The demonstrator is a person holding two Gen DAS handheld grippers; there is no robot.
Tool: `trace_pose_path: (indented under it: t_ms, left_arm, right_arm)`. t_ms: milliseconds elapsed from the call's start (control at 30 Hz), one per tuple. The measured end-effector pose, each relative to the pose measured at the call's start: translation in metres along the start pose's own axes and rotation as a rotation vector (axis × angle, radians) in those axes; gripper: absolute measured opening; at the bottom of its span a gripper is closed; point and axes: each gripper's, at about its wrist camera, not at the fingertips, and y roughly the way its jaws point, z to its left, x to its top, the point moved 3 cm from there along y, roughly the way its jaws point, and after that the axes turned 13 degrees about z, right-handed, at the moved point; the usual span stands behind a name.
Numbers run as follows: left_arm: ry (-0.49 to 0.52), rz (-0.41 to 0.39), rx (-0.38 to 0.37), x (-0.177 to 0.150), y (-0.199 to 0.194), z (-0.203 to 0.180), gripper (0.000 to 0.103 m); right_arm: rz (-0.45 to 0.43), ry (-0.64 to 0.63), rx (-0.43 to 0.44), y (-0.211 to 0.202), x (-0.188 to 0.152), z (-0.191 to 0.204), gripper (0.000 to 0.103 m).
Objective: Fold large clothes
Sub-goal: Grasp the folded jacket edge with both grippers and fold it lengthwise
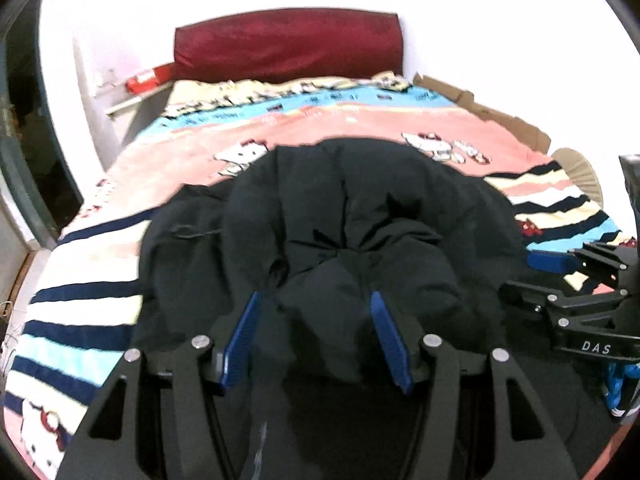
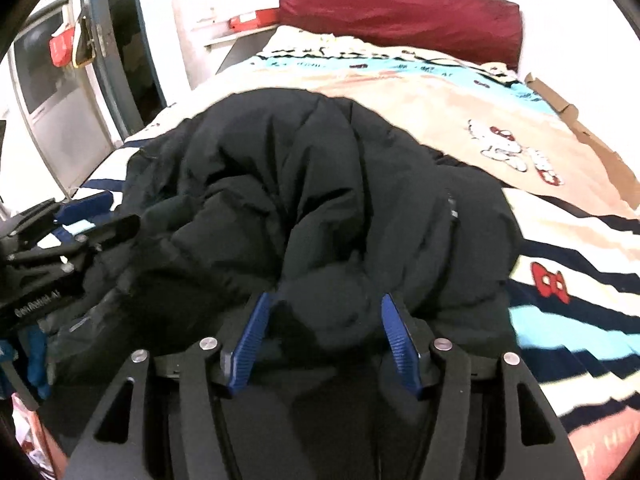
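Note:
A large black padded jacket (image 1: 360, 208) lies bunched on the bed's patterned cover (image 1: 328, 120); it also fills the middle of the right wrist view (image 2: 312, 184). My left gripper (image 1: 316, 300) is open, its blue pads on either side of a puffed fold at the jacket's near edge. My right gripper (image 2: 326, 302) is open too, straddling another bulge of the jacket. The right gripper shows at the right of the left wrist view (image 1: 528, 276), and the left gripper at the left of the right wrist view (image 2: 108, 216), both beside the jacket.
A dark red pillow (image 1: 288, 44) lies at the head of the bed against the white wall. Brown cardboard (image 2: 584, 136) runs along the bed's right side. A door frame (image 2: 112, 48) and a red box on a shelf (image 1: 144, 80) stand to the left.

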Motion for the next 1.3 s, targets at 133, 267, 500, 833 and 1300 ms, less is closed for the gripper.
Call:
trace_pose_path:
  t_ms: [133, 267, 500, 833, 1300]
  left_arm:
    - [-0.012, -0.025, 0.027, -0.021, -0.037, 0.006, 0.056]
    - [-0.089, -0.014, -0.038, -0.053, -0.067, 0.030, 0.056]
    - [-0.214, 0.032, -0.051, -0.112, -0.098, 0.082, 0.056]
    - [-0.424, 0.069, -0.094, -0.183, -0.105, 0.155, 0.061]
    - [-0.627, 0.177, -0.317, -0.229, -0.047, 0.185, 0.062]
  right_arm:
    - [-0.017, 0.012, -0.023, -0.033, -0.028, 0.006, 0.059]
    - [-0.035, 0.036, -0.034, -0.066, -0.060, 0.002, 0.065]
    - [-0.064, 0.113, -0.060, -0.115, -0.118, -0.026, 0.074]
    - [-0.029, 0.312, -0.066, -0.119, -0.186, -0.096, 0.081]
    - [0.115, 0.311, 0.073, -0.054, -0.205, -0.087, 0.085]
